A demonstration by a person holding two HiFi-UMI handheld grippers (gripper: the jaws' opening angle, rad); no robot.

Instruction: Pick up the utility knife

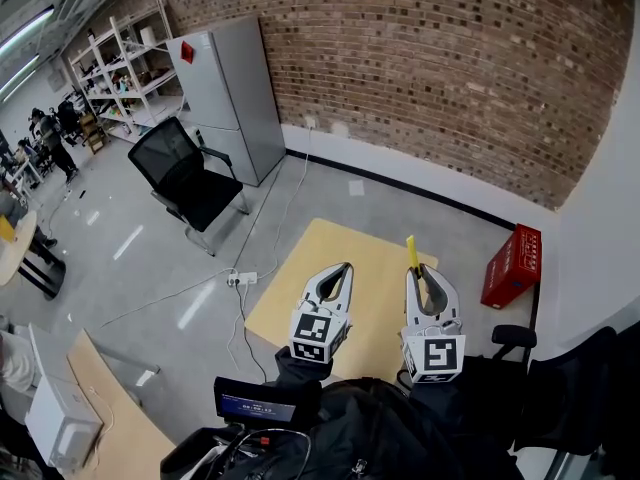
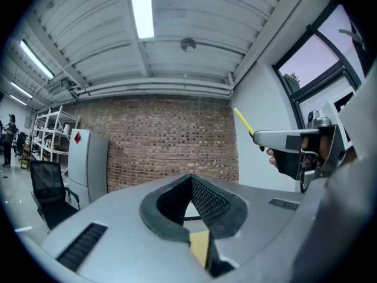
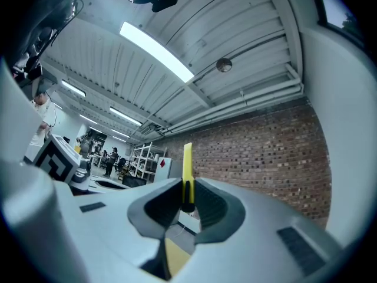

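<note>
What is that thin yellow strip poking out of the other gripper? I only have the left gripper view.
Observer: It's the slim yellow utility knife. The right gripper view shows the right gripper shut on it, with its end standing past the tips.
Operator: Is it off the table?
Observer: Yes. In the head view it is held in the air over the pale wooden tabletop, touching nothing but the gripper.
Operator: Anything near the table on that side?
Observer: A red rectangular box stands apart from the table, off its right side.
</note>
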